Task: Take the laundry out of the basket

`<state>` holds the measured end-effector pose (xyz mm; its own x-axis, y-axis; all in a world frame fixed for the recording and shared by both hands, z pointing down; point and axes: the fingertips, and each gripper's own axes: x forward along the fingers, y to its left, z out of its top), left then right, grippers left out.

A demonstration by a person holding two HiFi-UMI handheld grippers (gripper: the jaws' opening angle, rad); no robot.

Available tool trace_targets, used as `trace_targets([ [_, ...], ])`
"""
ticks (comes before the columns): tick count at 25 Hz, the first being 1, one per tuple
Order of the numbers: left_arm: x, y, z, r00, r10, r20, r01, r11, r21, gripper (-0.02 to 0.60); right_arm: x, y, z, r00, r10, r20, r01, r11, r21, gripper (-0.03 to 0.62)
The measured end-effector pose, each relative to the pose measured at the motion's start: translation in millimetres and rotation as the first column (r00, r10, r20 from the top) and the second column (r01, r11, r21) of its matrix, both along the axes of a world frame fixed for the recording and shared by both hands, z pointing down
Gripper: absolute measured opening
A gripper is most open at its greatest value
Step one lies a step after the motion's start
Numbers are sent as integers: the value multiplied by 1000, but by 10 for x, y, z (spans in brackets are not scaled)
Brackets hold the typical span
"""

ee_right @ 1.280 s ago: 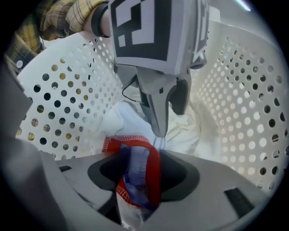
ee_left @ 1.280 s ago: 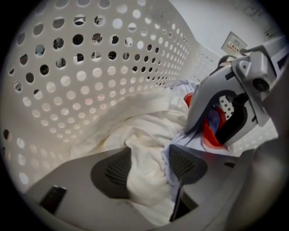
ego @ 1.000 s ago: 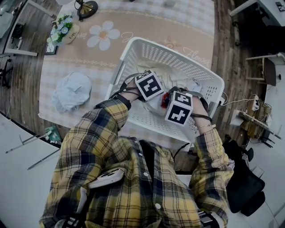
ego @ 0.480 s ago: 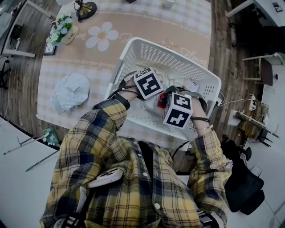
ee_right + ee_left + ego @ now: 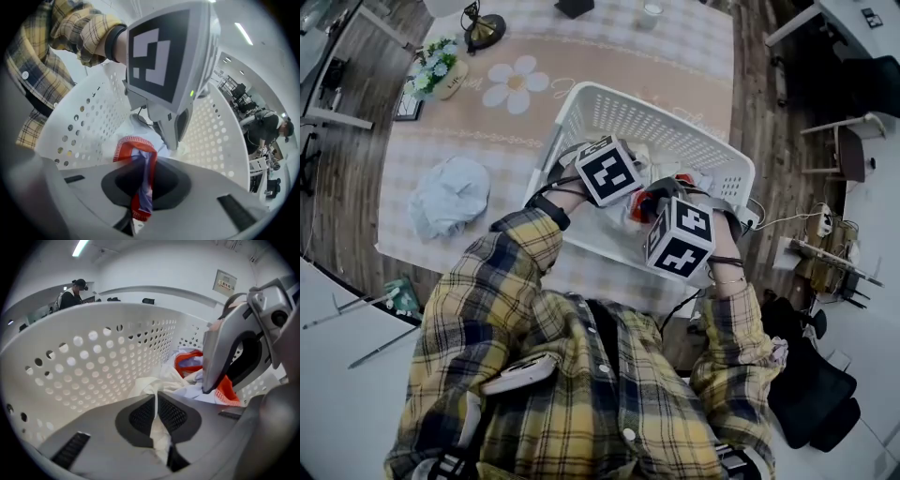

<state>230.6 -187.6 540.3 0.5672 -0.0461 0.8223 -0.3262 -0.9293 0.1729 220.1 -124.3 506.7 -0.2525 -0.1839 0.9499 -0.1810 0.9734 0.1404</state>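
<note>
Overhead, the marker cubes [image 5: 607, 171] hide both sets of tips. The left gripper [image 5: 157, 416] is clenched on a white cloth [image 5: 151, 389], which is pinched lengthwise between its pads [image 5: 139, 416] and trails toward the far wall of the basket [image 5: 93, 352]. The right gripper [image 5: 143, 187], jaws just closing, grasps a red-trimmed garment [image 5: 133, 149] the same way, inside the basket.

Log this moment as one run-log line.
left gripper: shut on white cloth | right gripper: jaws just closing, shut on red-trimmed garment | both in basket | laundry not yet out
</note>
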Motion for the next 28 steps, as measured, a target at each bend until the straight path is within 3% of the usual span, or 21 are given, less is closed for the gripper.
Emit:
trace_targets([
  [6,3,-56,-396,997,-34,-71,39,996,75,34,23,-43,-352,989,121,82,-127,988,82,52],
  [13,13,-18,-965,985,-54,-162,83,981,176,34,117,-35,-810,947,240,212,-278,945,170,51],
  [21,-18,143,-1593,975,-31,-222,98,950,296,34,193,44,-1344,881,314,354,-411,878,246,51],
  [28,-75,346,-2233,953,-13,-302,141,903,407,34,236,134,-1872,791,324,518,-527,792,309,51],
])
